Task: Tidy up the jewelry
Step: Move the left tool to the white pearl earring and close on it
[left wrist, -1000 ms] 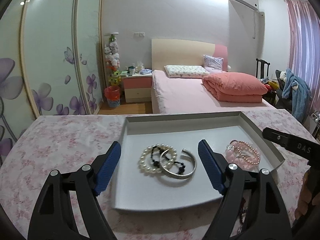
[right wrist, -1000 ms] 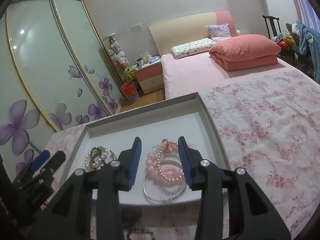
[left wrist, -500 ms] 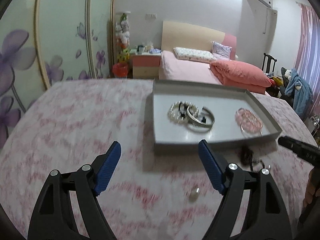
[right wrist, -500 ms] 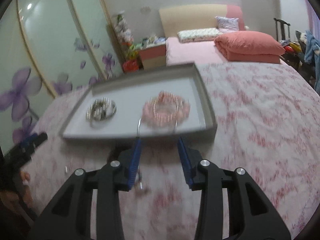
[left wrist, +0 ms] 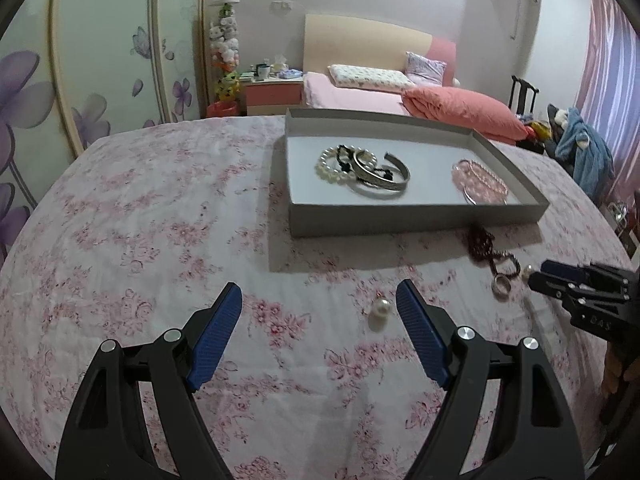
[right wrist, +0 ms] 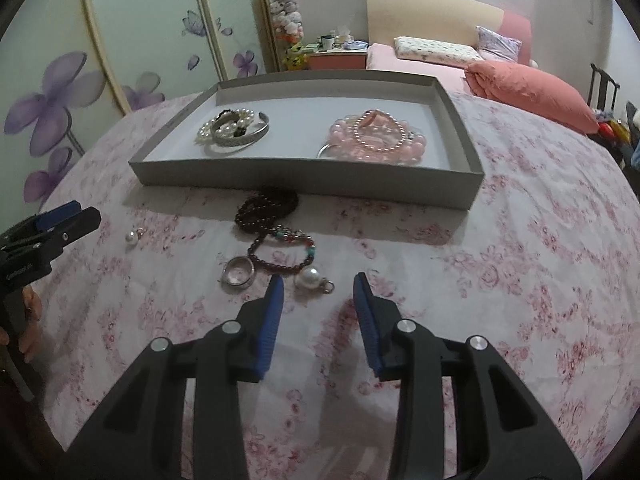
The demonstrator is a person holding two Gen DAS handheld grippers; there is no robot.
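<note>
A grey tray (left wrist: 408,218) (right wrist: 304,182) on the floral cloth holds a white pearl bracelet (left wrist: 334,166) with a silver cuff (left wrist: 386,182) on one side and pink bead bracelets (right wrist: 378,138) (left wrist: 482,182) on the other. In front of the tray lie a dark bead necklace (right wrist: 266,210) (left wrist: 482,242), a silver ring (right wrist: 239,274) (left wrist: 501,285) and two pearl earrings (right wrist: 308,279) (left wrist: 379,309). My left gripper (left wrist: 320,312) is open over bare cloth, a pearl earring just inside its right finger. My right gripper (right wrist: 318,298) has nothing between its closing jaws, and the other pearl lies just ahead.
The table wears a pink floral cloth (left wrist: 160,220). Behind it stand a bed with pink bedding (left wrist: 456,106), a nightstand (left wrist: 272,92) and sliding wardrobe doors with purple flowers (right wrist: 64,92). A person's hand (right wrist: 28,308) holds the left gripper at the view's edge.
Both grippers have drawn back from over the tray to the cloth in front of it and tilted down. The loose necklace, ring and pearls have come into view. The right jaws narrowed slightly.
</note>
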